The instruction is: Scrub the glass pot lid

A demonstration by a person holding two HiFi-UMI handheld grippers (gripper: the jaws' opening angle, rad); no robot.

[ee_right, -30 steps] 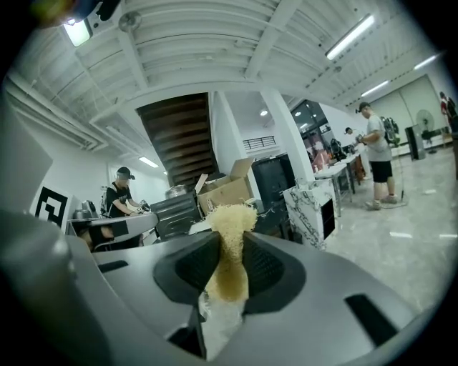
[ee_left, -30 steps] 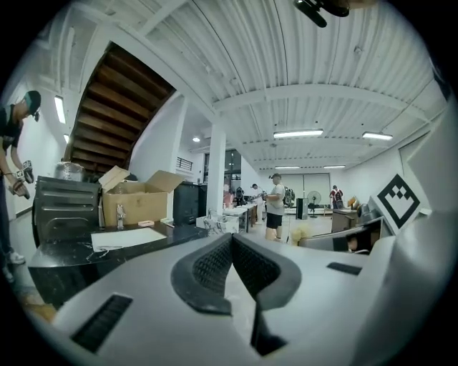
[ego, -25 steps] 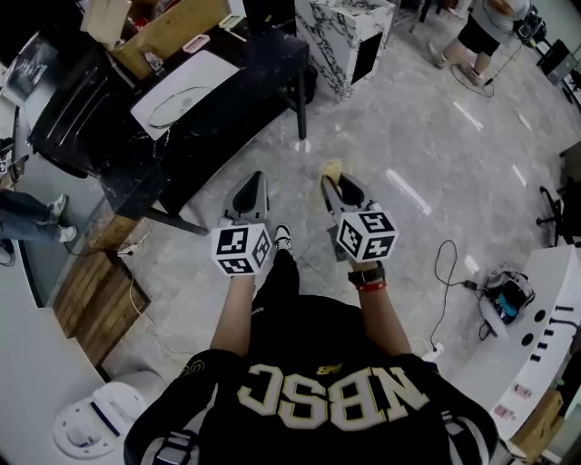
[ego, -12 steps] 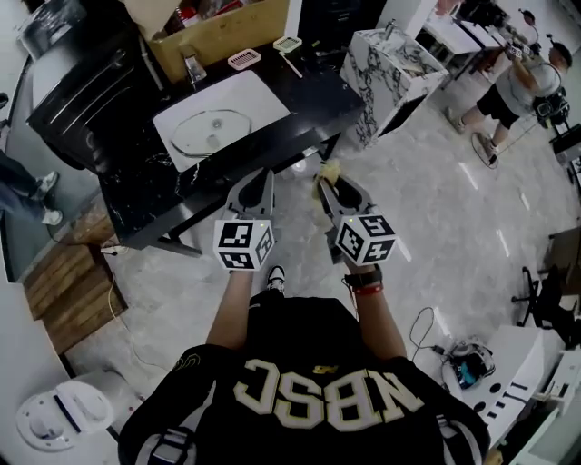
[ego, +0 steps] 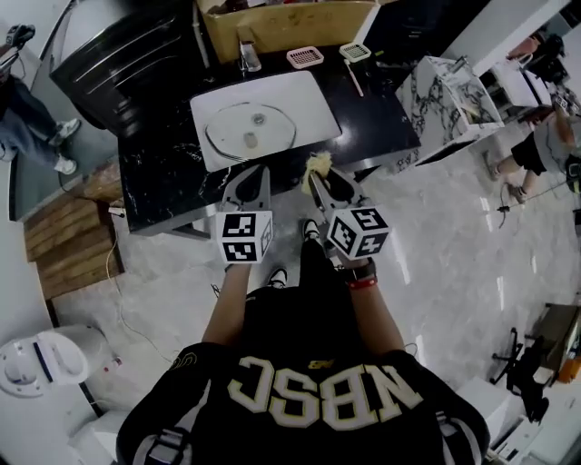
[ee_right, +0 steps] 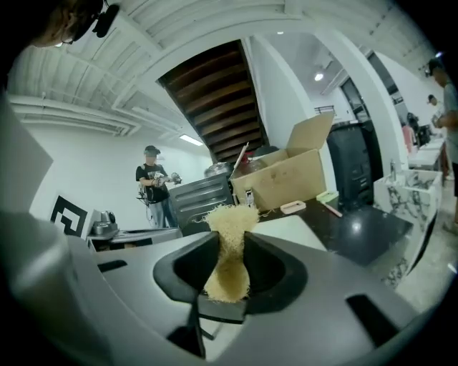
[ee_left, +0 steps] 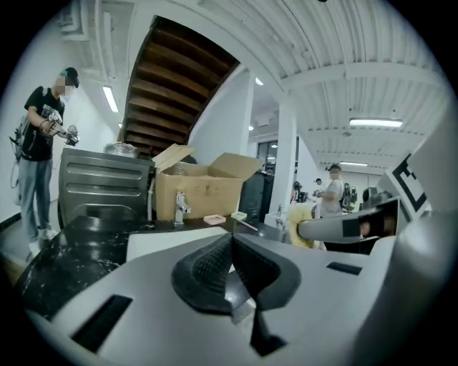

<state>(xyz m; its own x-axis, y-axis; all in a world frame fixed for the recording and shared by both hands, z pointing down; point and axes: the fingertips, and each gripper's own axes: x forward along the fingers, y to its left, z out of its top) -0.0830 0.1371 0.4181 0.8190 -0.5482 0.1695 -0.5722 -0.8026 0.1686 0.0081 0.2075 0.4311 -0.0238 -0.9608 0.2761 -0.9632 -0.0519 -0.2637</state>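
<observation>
Black jersey (ego: 309, 363) with cream lettering, a red wristband (ego: 363, 283) beside what may be a watch (ego: 361, 272), and a grey left gripper (ego: 255, 171) and right gripper (ego: 316, 174) with black-and-white marker cubes (ego: 243, 238).

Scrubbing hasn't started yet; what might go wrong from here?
The glass lid lies loose on the white surface, and the left gripper is shut and empty, so the lid may slide when scrubbed. The right gripper pinches the yellow scrubber only at its middle; it could slip out.

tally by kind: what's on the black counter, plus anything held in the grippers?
Glass pot lid: 1
White tray under it: 1
Faucet: 1
Cardboard box: 1
Small gridded pieces, pink and green: 2
Thin stick: 1
Yellow scrubber, in right gripper: 1
Total: 8
</observation>
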